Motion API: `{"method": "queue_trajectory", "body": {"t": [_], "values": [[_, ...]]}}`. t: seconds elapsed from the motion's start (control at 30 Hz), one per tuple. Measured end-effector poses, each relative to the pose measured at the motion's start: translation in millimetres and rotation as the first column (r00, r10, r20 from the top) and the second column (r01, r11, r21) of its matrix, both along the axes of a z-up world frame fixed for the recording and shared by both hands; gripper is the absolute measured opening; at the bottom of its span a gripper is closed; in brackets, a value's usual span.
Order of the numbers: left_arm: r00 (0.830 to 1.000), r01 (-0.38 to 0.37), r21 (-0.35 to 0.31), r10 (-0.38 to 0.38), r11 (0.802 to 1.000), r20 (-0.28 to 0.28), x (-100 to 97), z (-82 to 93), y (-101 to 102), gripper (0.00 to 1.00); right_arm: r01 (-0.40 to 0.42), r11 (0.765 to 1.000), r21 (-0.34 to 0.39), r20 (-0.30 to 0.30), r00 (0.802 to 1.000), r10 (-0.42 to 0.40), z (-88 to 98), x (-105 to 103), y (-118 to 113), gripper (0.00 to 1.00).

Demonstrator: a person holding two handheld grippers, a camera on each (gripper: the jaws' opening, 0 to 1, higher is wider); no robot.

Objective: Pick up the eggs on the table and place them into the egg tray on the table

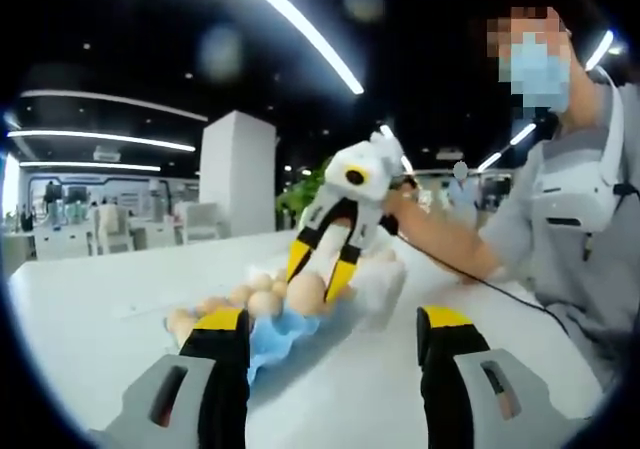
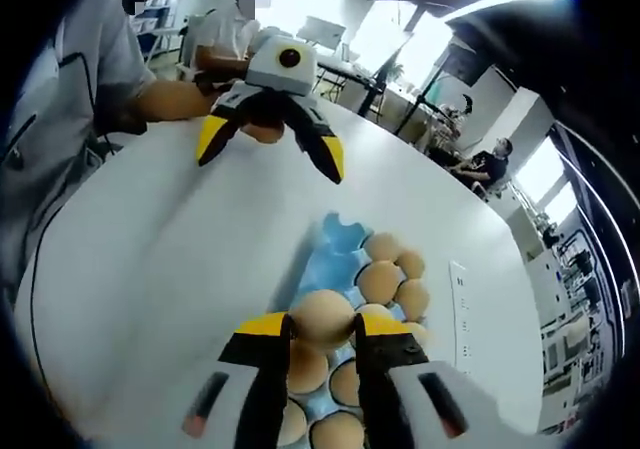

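1. Egg [image 2: 322, 316], tan, pinched between the black-and-yellow jaws of the right gripper [image 2: 322, 341]; in the right gripper view it sits at 6 o'clock, directly above the egg tray [image 2: 330, 237].
2. Egg tray, blue, on the white table [image 2: 150, 269]; several eggs already lie in its cups, from centre toward 5 o'clock. In the left gripper view the tray [image 1: 275, 334] lies just beyond the near jaws, a row of eggs along it.
3. Left gripper [image 1: 335, 341], jaws spread wide, nothing between them; in the right gripper view it [image 2: 270, 149] hovers at 11 o'clock, beyond the tray.
4. Person [image 1: 570, 209], grey top, seated at the table's far side, 2 o'clock in the left gripper view.
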State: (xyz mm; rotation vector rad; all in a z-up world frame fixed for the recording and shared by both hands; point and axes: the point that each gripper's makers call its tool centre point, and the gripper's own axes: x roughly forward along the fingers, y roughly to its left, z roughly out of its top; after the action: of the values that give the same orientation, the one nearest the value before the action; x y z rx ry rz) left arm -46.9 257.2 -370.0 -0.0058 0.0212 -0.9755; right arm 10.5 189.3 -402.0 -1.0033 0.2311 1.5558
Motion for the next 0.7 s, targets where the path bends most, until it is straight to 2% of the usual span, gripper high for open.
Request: {"method": "queue_trajectory", "body": {"t": [0.53,0.7], "values": [[1.000,-0.002,0.009,0.002,1.000,-0.002,-0.8,-1.7,-1,0.69,-0.001,1.000,0.007,-0.038,0.999,0.002,-7.3,-1,5,0.28],[1.000,-0.002,0.009,0.002,1.000,-0.003,-0.5,-1.7,1,0.69,0.007,1.000,0.010,-0.066,0.998,-0.006,-11.0,-1,6,0.28]]}}
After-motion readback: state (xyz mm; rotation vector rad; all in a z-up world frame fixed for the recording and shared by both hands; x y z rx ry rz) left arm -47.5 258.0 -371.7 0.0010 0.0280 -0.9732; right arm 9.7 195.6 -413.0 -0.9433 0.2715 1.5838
